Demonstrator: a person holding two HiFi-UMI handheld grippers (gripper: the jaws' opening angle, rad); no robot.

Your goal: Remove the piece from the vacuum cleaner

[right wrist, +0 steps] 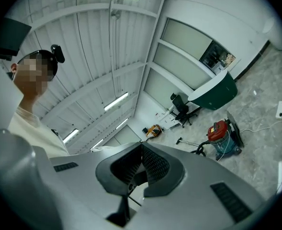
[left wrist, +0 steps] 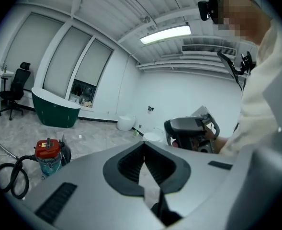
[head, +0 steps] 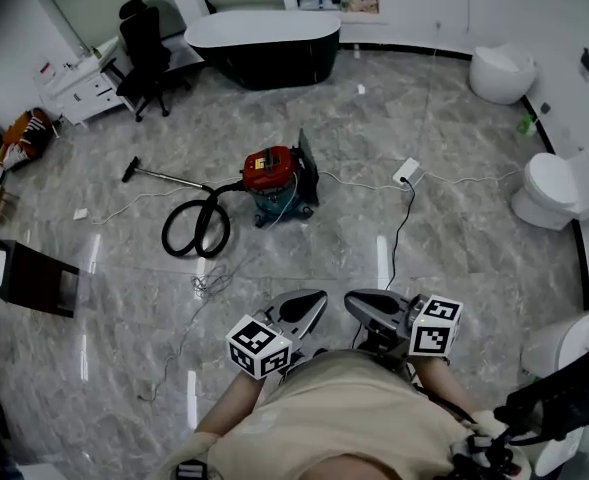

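The left tongs [head: 314, 303] and the right tongs [head: 356, 301] are held side by side, well apart from the vacuum cleaner [head: 276, 183]. On each, the 2 jaws are closed tip to tip, and nothing is gripped between them. The vacuum cleaner is stood upright on the floor [head: 454, 258], with its red lid [head: 267, 165] uppermost. Its black hose [head: 196, 228] is looped on the floor at its left, and the wand [head: 164, 176] is laid flat beyond the loop.
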